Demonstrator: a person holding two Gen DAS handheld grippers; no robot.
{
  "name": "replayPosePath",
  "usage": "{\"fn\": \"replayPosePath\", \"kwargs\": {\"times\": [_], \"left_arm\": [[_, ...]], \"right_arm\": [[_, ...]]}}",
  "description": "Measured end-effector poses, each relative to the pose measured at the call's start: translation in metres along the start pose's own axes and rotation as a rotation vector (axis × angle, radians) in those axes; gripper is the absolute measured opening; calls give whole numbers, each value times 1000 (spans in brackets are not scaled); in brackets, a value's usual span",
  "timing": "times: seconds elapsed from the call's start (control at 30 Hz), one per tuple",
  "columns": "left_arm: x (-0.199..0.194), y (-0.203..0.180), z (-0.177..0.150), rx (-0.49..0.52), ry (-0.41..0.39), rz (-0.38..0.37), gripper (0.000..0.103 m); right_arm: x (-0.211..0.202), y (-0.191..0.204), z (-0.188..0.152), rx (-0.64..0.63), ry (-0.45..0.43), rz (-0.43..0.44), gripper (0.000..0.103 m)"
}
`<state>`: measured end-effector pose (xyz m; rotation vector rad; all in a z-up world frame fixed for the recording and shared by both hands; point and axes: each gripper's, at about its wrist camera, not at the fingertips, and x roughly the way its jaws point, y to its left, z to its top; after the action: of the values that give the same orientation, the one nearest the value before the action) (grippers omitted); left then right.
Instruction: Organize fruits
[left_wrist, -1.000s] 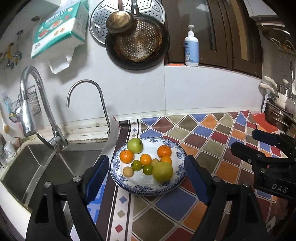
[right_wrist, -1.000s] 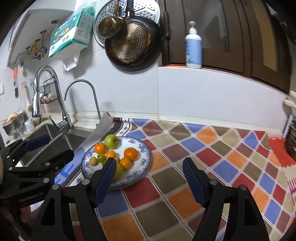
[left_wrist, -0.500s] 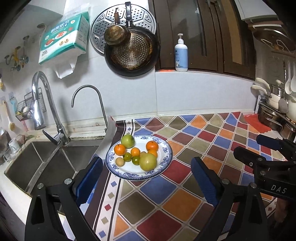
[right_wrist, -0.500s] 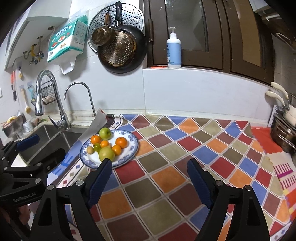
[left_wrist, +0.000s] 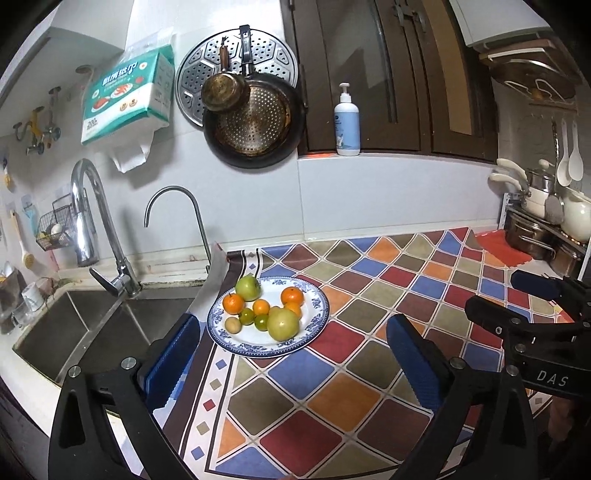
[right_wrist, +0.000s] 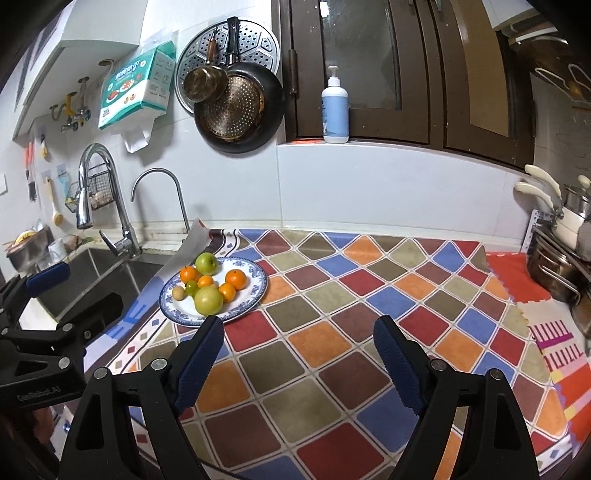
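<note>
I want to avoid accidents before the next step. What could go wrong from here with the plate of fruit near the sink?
1. The plate sits close to the sink; a push from the open left claw could slide it toward the basin.
2. The fruits are piled loose: lifting the large green fruit may set the small oranges rolling.
3. The patterned mat curls up at its sink-side edge, so the plate may sit unevenly there.

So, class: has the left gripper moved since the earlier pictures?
Yes. The left gripper has backed away from the plate, which sat between its fingers earlier and now lies beyond them; its jaws have just been opening, empty.
</note>
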<state>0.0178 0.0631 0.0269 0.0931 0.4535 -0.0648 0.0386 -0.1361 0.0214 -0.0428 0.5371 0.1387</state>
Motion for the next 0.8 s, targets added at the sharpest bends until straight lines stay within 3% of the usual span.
{"fn": "replayPosePath", "kwargs": {"times": [0.8], "left_arm": [[-3,-11,-2,6,14,-16,103]], "right_arm": [[-11,-12,-7,15,1,-16,86]]}}
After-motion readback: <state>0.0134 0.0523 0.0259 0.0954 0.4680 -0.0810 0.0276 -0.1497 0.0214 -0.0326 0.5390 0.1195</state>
